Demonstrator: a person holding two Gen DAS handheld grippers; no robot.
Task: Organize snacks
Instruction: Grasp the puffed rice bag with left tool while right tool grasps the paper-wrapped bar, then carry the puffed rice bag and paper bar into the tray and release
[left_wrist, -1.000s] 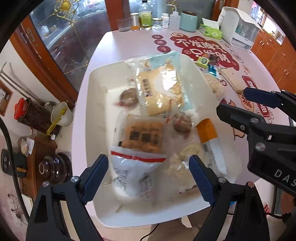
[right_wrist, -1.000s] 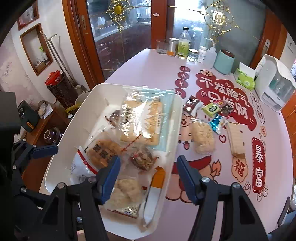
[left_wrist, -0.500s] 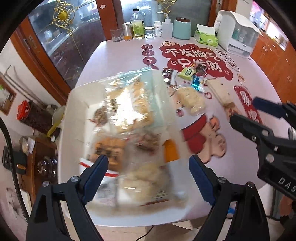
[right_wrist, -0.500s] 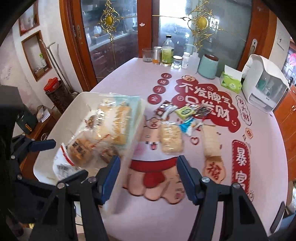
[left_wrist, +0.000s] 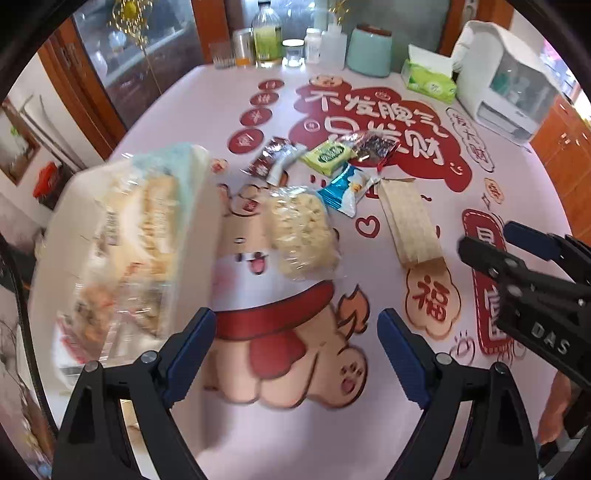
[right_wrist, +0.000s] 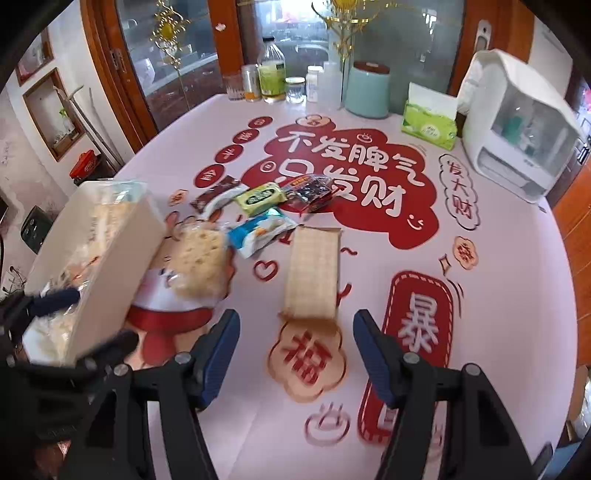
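- Left gripper (left_wrist: 295, 354) angled steeply down over the printed table cover (left_wrist: 280, 435), jaws spread wide, nothing between them
- Right gripper (right_wrist: 295, 352) tilted down likewise, jaws parted more narrowly, empty, hovering just short of the near end of the cracker pack (right_wrist: 314, 273)
- Right gripper also seen from the side at the right edge of the left view, its near finger (left_wrist: 480, 254) pointing toward the crackers
- White bin (left_wrist: 122, 254) of snacks at the table's left edge, smeared by motion blur; contents hard to make out beyond pale wrapped packets
- Bin's near end cut off behind the left gripper in the right view
- Cracker pack lay flat, long axis running away from the camera, far end toward the red lettering
- Clear bag of puffed snacks (left_wrist: 303, 232) just beside the bin, long axis also running away from the camera
- Blue-and-white packet (left_wrist: 347, 192) between that bag and the crackers, lying at a slant
- Green packet (left_wrist: 327, 157), dark brown packet (left_wrist: 269, 158) and dark red packet (left_wrist: 373, 146) clustered farther back
- Wrapper print too small to read
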